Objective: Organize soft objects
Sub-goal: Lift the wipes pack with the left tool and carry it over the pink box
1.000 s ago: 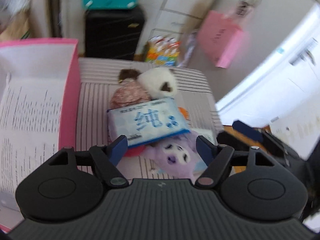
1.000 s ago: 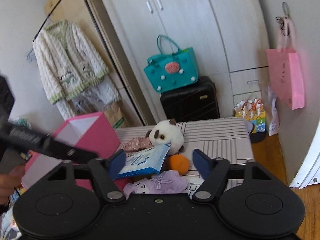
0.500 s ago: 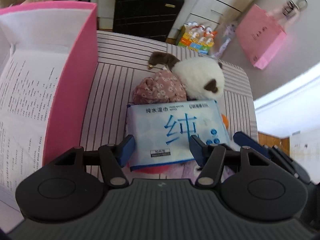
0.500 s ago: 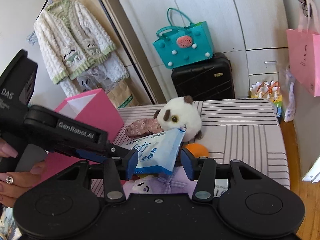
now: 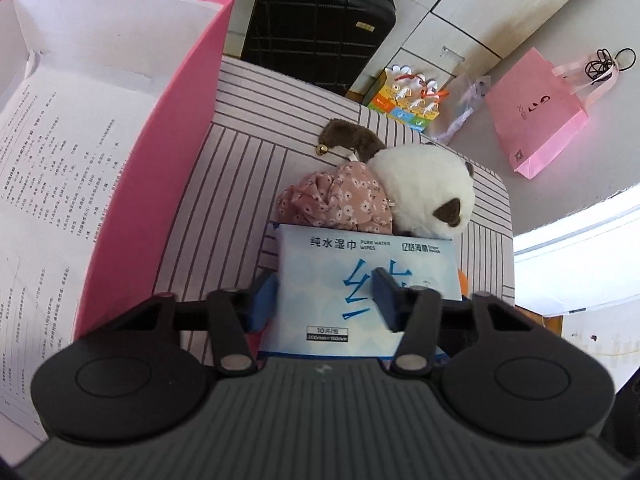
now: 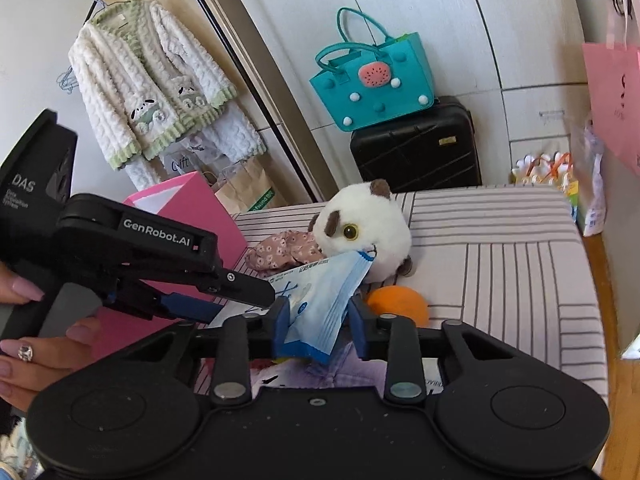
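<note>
Wet-wipes pack (image 5: pixel 360 280) atop soft-toy pile on striped cushion (image 5: pixel 248 152), long axis running across. Left gripper (image 5: pixel 324 300) and right gripper (image 6: pixel 320 320) both just closing, straddling pack; pad contact unclear. Pink box (image 5: pixel 168 152) immediately left.

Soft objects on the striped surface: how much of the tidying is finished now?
Nothing looks stored yet: the pink box shows only printed paper inside. In hand: the wipes pack, with the left hand-held gripper and right hand-held gripper, jaws just closing, each astride it. Left: white plush, floral fabric, orange ball and purple plush.
</note>
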The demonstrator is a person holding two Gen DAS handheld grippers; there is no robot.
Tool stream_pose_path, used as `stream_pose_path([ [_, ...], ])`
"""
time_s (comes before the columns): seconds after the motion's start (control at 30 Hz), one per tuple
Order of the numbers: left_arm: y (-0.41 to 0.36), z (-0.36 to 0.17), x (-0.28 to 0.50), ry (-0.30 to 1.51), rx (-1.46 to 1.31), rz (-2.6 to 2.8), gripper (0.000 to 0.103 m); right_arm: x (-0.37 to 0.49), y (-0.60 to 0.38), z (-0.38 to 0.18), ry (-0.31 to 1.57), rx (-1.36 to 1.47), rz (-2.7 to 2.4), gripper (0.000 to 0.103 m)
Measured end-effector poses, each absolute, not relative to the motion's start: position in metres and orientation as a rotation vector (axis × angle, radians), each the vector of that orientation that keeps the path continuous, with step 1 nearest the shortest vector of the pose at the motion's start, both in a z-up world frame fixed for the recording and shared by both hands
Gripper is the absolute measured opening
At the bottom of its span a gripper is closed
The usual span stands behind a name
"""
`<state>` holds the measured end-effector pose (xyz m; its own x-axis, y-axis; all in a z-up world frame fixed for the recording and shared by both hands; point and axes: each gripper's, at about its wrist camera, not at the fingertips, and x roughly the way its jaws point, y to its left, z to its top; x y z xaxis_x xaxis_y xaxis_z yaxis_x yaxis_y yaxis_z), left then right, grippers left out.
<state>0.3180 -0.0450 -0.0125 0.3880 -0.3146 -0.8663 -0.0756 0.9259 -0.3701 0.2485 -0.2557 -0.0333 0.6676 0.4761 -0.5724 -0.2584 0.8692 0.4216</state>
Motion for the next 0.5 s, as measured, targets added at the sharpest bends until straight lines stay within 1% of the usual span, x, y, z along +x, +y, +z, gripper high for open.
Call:
stream_pose_path([
  [0.03, -0.044, -0.011, 0.316, 1.164, -0.373, -0.158, 0.038, 0.249, -0.256, -0.035, 0.737, 0.329, 0.425, 0.032],
  [0.13, -0.044, -0.001, 0.311, 1.138, -0.308, -0.199, 0.031, 0.25, -0.257, -0.037, 0.739, 0.341, 0.428, 0.026],
  [0.2, -0.046, 0.007, 0.304, 1.106, -0.254, -0.23, 0.029, 0.248, -0.257, -0.035, 0.733, 0.343, 0.43, 0.021],
  [0.5, -0.042, 0.035, 0.274, 1.038, -0.205, -0.359, 0.029, 0.226, -0.249, -0.005, 0.695, 0.266, 0.408, 0.021],
])
